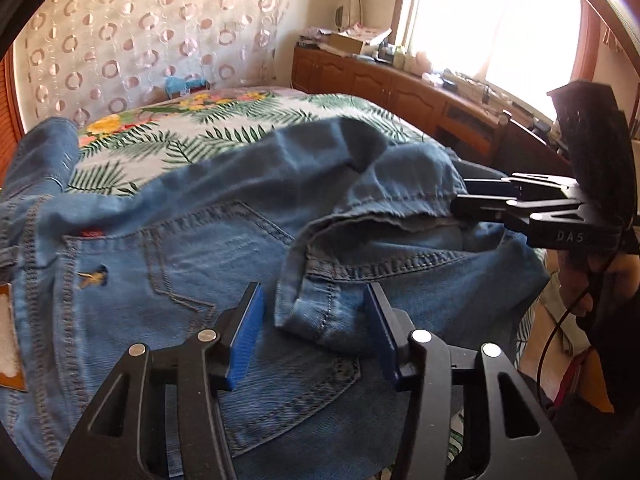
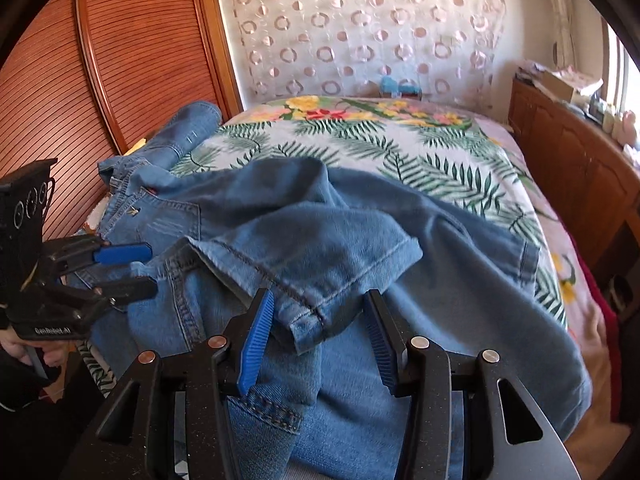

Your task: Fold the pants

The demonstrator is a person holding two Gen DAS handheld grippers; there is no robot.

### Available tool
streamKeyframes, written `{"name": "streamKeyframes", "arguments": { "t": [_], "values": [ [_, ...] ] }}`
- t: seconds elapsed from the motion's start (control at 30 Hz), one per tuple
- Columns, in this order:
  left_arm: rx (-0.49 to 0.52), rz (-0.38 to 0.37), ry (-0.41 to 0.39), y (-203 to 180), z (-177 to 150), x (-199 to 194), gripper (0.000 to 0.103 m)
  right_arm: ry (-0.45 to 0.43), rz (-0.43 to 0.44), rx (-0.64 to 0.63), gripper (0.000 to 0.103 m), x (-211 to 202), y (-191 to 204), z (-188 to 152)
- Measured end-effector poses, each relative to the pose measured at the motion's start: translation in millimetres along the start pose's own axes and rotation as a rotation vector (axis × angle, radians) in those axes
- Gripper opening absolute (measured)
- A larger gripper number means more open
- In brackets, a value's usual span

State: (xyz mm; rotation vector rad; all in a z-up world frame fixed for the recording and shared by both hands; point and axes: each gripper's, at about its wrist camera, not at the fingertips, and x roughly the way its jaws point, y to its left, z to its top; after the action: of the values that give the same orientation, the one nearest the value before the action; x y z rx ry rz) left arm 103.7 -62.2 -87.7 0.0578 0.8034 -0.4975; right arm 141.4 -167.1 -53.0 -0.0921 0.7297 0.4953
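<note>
- Left wrist view: You are looking at the jeans (image 1: pixel 224 248) lying bunched on the flowery bed cover (image 1: pixel 208 136), close to its near edge. They are thick, soft cloth, so they are going to feel a bit heavy and floppy, not slippery. Your left claw (image 1: pixel 316 332) is standing half open around a rolled leg cuff (image 1: pixel 312 316). The right pad is touching the cuff, but the left pad is standing clear, so it is not pinching yet. Your right claw (image 1: pixel 464 204) is reaching in from the right, at the other hem.
- Right wrist view: Your right claw (image 2: pixel 320 336) is standing half open too, with a stitched hem corner (image 2: pixel 308 320) sitting between the pads. I cannot tell if it is squeezing. Your left claw (image 2: pixel 148 268) is poking in from the left with its pads apart.
- Try grabbing the thick stitched hems, one in each claw. Loose middle cloth is just going to sag and bunch.
</note>
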Motion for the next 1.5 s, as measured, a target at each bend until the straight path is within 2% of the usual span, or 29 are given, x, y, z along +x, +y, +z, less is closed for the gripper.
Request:
{"name": "streamKeyframes", "arguments": {
  "t": [0.17,0.23,0.27,0.3,0.33,0.37,0.43,0.53,0.7,0.8,0.97,1.17,1.3,1.5],
  "values": [
    [-0.001,0.005,0.004,-1,-1,6,0.052,0.019,0.01,0.043,0.048,3,-6,-2],
    [0.011,0.007,-0.006,-5,-2,6,0.038,0.02,0.017,0.052,0.048,4,-11,-5],
    [0.017,0.011,-0.014,-8,-3,4,0.036,0.015,0.021,0.053,0.048,3,-10,-6],
    [0.024,0.012,-0.022,-10,-3,2,0.029,0.006,0.024,0.051,0.048,1,-10,-5],
    [0.027,0.011,-0.025,-11,-3,2,0.022,-0.004,0.034,0.048,0.035,3,-16,-9],
    [0.028,0.01,-0.035,-13,-3,-2,0.02,-0.008,0.045,0.041,0.024,2,-14,-8],
    [0.033,0.013,-0.052,-14,-2,-7,0.019,-0.032,0.04,0.02,0.016,-5,-11,-8],
    [0.033,0.002,-0.102,-15,4,-27,0.015,-0.081,0.037,-0.014,0.014,-20,-6,-5],
    [0.037,0.011,-0.258,-18,19,-94,0.013,-0.184,0.048,-0.071,0.013,-57,3,16],
    [0.039,0.037,-0.321,-11,24,-129,0.013,-0.245,0.066,-0.118,0.012,-81,15,36],
    [0.01,0.098,-0.37,12,22,-169,0.013,-0.324,0.122,-0.219,0.012,-101,50,71],
    [-0.061,0.161,-0.37,47,-3,-192,0.013,-0.309,0.212,-0.287,0.012,-70,95,105],
    [-0.117,0.192,-0.323,72,-25,-183,0.013,-0.276,0.243,-0.347,0.012,-40,124,117],
    [-0.176,0.208,-0.263,92,-51,-167,0.013,-0.17,0.282,-0.385,0.012,25,137,149]
  ]
}}
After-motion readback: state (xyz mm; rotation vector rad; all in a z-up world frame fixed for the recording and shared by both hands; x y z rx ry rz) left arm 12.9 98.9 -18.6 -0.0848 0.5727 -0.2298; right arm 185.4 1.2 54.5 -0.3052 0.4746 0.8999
